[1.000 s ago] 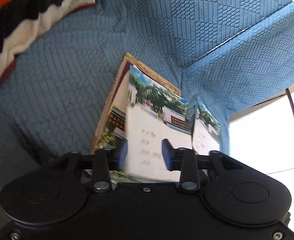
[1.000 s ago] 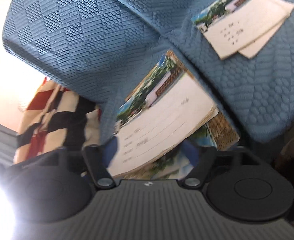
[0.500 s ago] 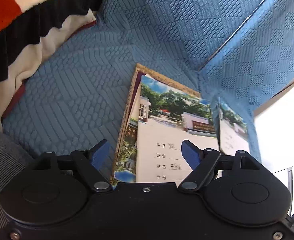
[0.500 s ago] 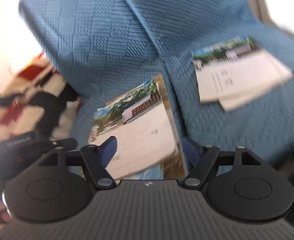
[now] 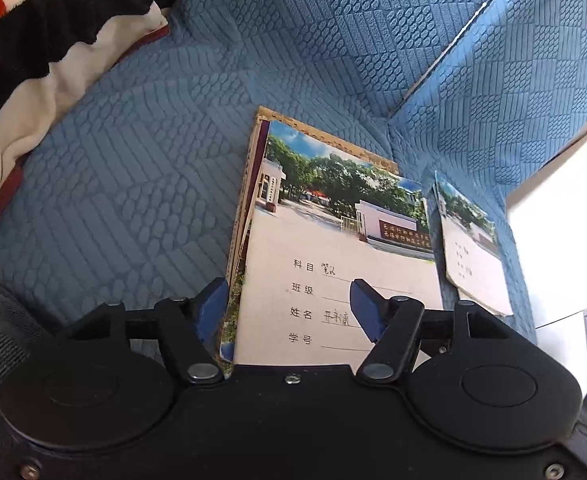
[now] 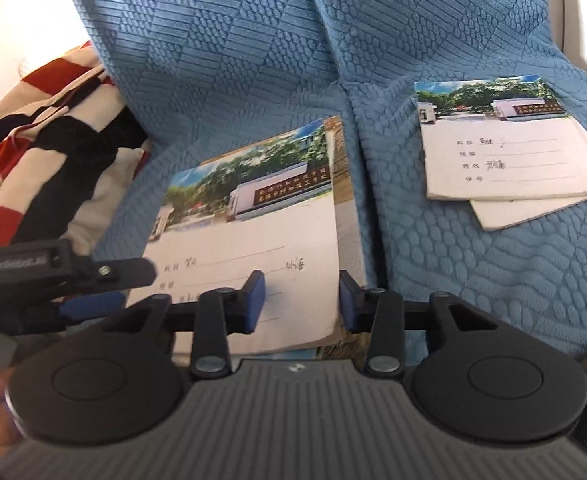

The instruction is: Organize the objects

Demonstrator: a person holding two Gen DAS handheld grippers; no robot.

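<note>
While the stack [image 5: 333, 248] of notebooks lies on the blue sofa [image 5: 141, 168], both grippers hang over its near edge. The left gripper [image 5: 289, 304], jaws just narrowing, is apart and grips nothing. The right gripper [image 6: 301, 300], jaws just closing, straddles the top cover's corner without pressing it. Two more notebooks [image 6: 505, 152] lie on the next cushion.

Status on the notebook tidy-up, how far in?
Done: a main stack of notebooks sits on the blue sofa cover, edges roughly lined up. In hand: nothing gripped; the left gripper and right gripper both hover over that stack's near edge, jaws apart, having just been closing. Left: two notebooks lie apart on the next cushion, unstacked.
</note>
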